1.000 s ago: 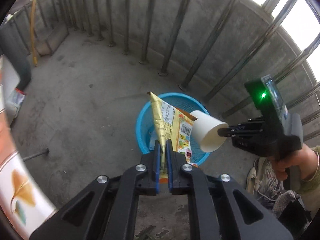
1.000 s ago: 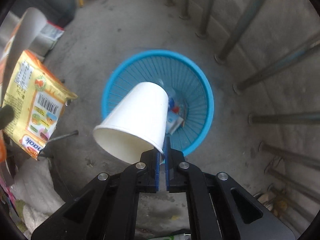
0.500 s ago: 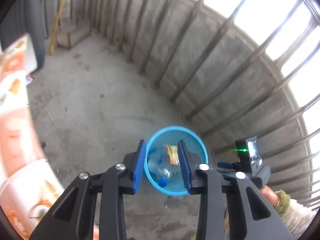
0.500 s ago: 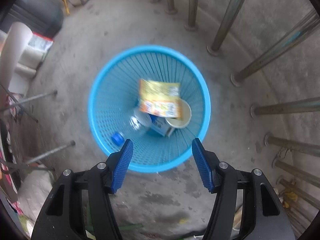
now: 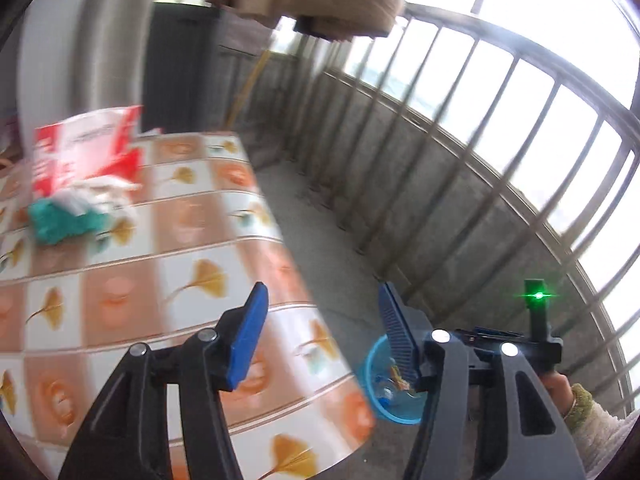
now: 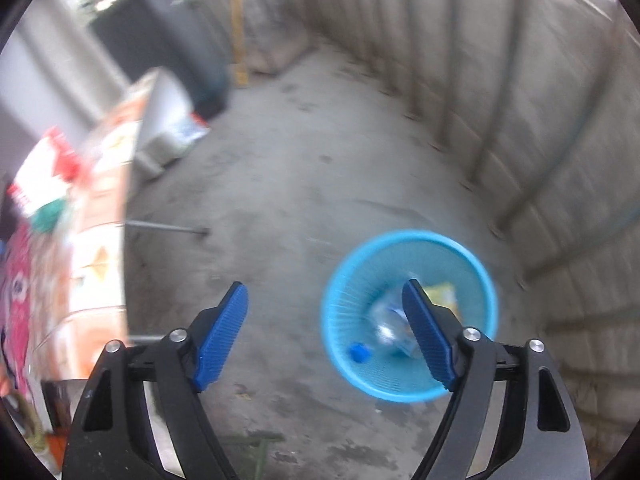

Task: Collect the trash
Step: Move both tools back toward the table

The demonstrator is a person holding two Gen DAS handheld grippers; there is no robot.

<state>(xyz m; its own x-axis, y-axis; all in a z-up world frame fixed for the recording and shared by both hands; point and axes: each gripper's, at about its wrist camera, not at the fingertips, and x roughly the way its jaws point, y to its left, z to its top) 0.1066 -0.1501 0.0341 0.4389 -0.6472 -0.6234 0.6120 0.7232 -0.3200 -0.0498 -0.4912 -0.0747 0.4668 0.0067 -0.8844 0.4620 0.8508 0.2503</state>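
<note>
1. The table (image 5: 200, 240) carries a red box (image 5: 80, 148) and a green-and-white wad, maybe bags (image 5: 68, 216).
2. The bin (image 6: 472, 280) stands on the floor, holding a yellow wrapper (image 6: 442, 300) and a bottle (image 6: 378, 332).
3. The left gripper (image 5: 320, 336) and the right gripper (image 6: 324, 332) have just been opening; both gape wide, empty.

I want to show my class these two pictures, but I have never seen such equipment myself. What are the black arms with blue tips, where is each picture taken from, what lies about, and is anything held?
They are hand-held grippers, one in each of a person's hands, each with a camera looking along its two fingers. One picture comes from the left gripper, the other from the right gripper. Both have just been opening and hold nothing. On the concrete floor stands a blue basket with a yellow wrapper and a bottle inside. On the tiled table lie a red-and-white box and crumpled white and green trash.
</note>
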